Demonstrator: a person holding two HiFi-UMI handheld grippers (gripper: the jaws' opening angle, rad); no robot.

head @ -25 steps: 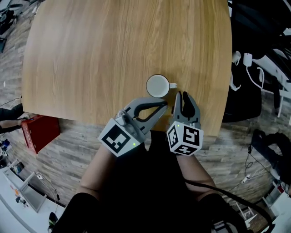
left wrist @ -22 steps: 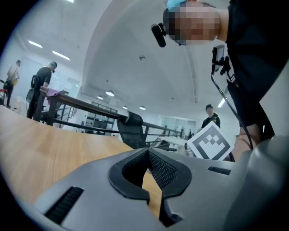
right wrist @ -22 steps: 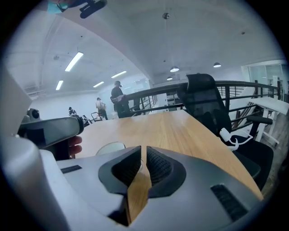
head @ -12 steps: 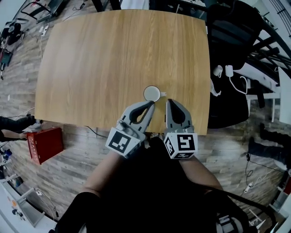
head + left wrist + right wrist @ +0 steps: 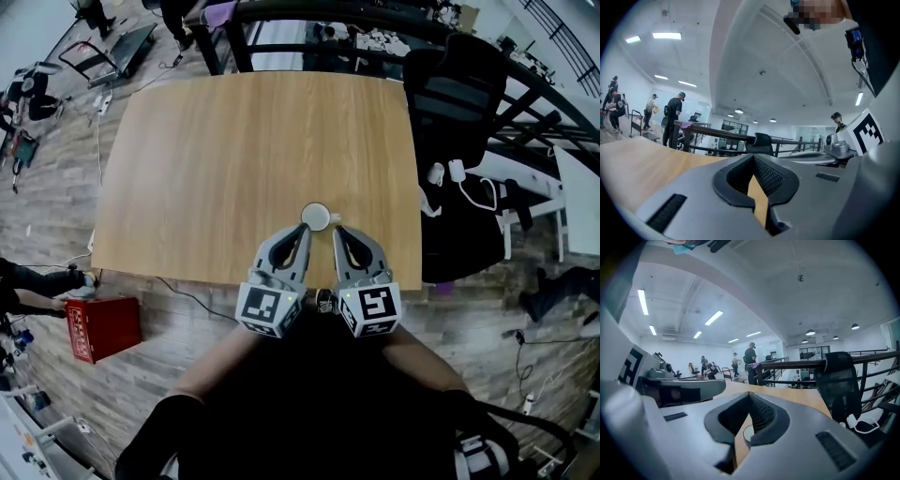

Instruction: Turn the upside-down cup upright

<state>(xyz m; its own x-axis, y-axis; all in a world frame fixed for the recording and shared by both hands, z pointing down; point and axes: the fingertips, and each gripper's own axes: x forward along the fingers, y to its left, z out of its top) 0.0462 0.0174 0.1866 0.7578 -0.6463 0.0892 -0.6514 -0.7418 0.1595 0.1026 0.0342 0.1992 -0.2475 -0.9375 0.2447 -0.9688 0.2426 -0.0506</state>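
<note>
Left tool [image 5: 304, 229] and right tool [image 5: 338, 231] both clenched, empty, side by side; white cup [image 5: 315, 217] upright on counter [image 5: 216, 159], just beyond the tips.

This is a large open-plan lab or office hall. It has a high white ceiling with strip lights [image 5: 715, 317], and a black railing [image 5: 797, 364] runs along the far side with people [image 5: 675, 110] standing about near it. A black office chair [image 5: 455, 89] stands right of the wooden worktop [image 5: 234, 159] on a plank floor [image 5: 56, 216].
</note>
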